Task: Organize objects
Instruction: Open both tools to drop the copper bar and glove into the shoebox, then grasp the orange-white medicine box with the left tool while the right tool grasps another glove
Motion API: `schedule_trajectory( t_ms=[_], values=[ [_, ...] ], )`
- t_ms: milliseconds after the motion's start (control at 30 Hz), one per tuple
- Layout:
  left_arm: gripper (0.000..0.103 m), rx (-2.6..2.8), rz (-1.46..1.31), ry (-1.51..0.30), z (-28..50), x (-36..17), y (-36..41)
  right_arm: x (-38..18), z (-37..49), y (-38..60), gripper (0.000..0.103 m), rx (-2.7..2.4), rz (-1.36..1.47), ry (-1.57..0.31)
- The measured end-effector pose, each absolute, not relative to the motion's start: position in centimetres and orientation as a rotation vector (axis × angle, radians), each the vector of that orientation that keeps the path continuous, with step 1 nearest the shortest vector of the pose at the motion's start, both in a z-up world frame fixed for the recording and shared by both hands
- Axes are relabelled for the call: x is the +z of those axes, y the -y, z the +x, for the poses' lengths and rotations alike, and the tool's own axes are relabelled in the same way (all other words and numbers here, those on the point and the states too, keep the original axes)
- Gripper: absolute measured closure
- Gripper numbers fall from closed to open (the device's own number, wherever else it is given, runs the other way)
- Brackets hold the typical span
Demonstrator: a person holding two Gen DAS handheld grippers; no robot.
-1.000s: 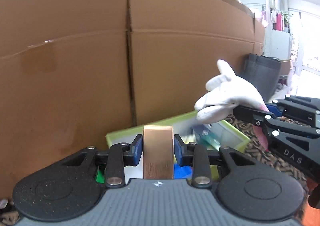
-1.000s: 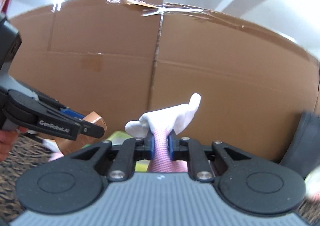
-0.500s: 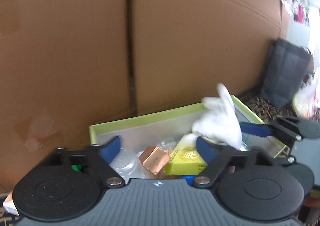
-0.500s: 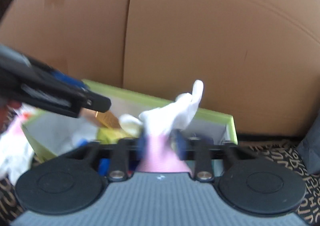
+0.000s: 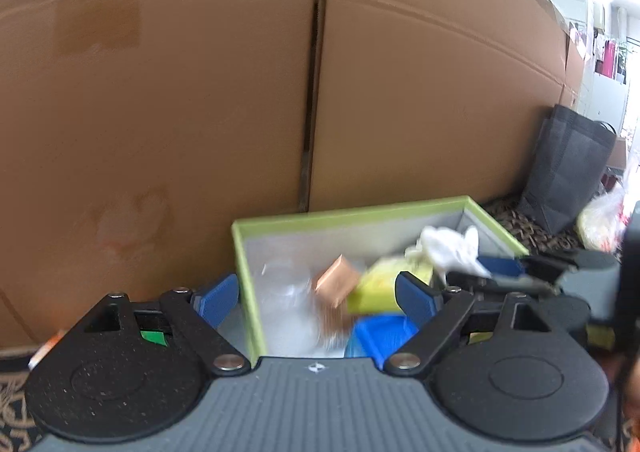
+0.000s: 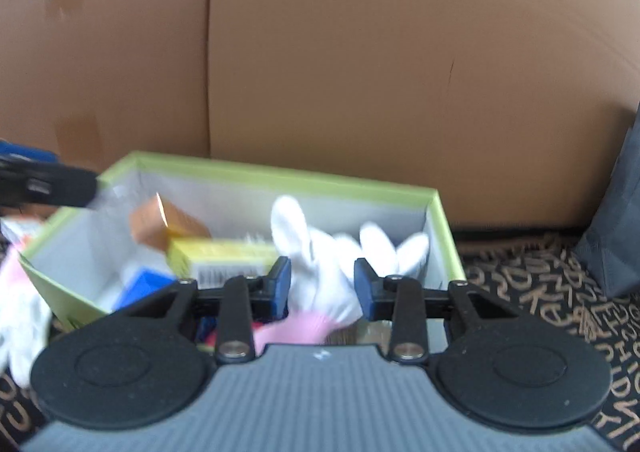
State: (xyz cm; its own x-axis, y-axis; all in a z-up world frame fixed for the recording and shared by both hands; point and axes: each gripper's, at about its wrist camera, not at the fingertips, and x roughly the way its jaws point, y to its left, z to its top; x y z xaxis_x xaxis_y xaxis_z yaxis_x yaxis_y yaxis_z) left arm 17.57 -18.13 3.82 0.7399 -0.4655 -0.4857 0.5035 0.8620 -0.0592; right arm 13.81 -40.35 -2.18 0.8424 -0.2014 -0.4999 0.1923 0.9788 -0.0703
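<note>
My left gripper (image 5: 316,298) stands wide open above the near-left corner of a green-rimmed box (image 5: 348,212). The copper-coloured box (image 5: 338,284) lies tilted and free inside, against a yellow carton (image 5: 380,288) and a blue item (image 5: 384,332). In the right wrist view my right gripper (image 6: 322,284) hangs over the same green-rimmed box (image 6: 280,172). Its jaws are closing, and a white glove (image 6: 320,252) with a pink cuff lies between them without a visible squeeze. The glove's fingers rest splayed in the box. The copper box (image 6: 154,228) shows at the left.
A tall cardboard wall (image 5: 200,92) stands right behind the box. A dark fabric bag (image 6: 620,232) sits at the right on a patterned carpet (image 6: 540,292). A light plastic bag (image 5: 600,224) lies further right. White and pink cloth (image 6: 20,292) lies left of the box.
The left jaws opened and the copper box fell into the green-rimmed box. The right gripper came down over the box, let go of the glove's cuff, and the glove now lies inside.
</note>
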Motion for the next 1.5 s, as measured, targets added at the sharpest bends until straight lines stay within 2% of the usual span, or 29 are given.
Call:
schedule_trajectory(
  t_ms=[33,67,133,167,333,567,733,1067,1100,1133,1233,1500],
  values=[
    [0.014,-0.545,0.072,-0.527,17.0,3.6,17.3,-2.2,13.5,40.1,0.063,-0.206,-0.013,-0.517],
    [0.014,-0.556,0.068,-0.534,16.4,3.4,16.5,-2.0,12.8,39.9,0.048,-0.196,-0.004,-0.496],
    [0.014,-0.558,0.063,-0.526,14.7,2.8,14.8,-1.1,11.0,38.9,0.032,-0.187,0.008,-0.426],
    [0.014,-0.551,0.058,-0.520,13.7,2.5,13.9,-0.3,10.5,38.5,0.030,-0.190,0.004,-0.384],
    [0.011,-0.473,0.014,-0.515,9.4,0.5,9.2,0.8,6.3,34.0,0.030,-0.064,-0.009,-0.302],
    [0.011,-0.343,-0.021,-0.567,6.9,-2.1,4.0,-2.4,4.2,26.9,0.030,0.121,-0.010,-0.410],
    [0.011,-0.265,-0.088,-0.583,6.6,-2.5,0.1,-4.7,6.0,21.8,0.031,0.255,-0.019,-0.524],
    [0.011,-0.206,-0.109,-0.569,8.6,-2.4,-3.2,-6.9,13.9,17.5,0.030,0.222,-0.060,-0.589],
    [0.011,-0.209,-0.098,-0.562,9.2,-2.3,-3.3,-7.2,14.2,17.6,0.034,0.224,-0.055,-0.602],
    [0.011,-0.208,-0.090,-0.557,9.8,-2.2,-3.3,-7.9,14.3,17.9,0.058,0.218,-0.023,-0.652],
    [0.011,-0.208,-0.112,-0.567,12.6,-2.1,-3.4,-7.6,12.5,18.2,0.079,0.222,-0.050,-0.663],
    [0.011,-0.095,-0.163,-0.601,21.1,-2.2,-3.0,-7.3,5.4,18.1,0.079,0.262,-0.119,-0.665]
  ],
)
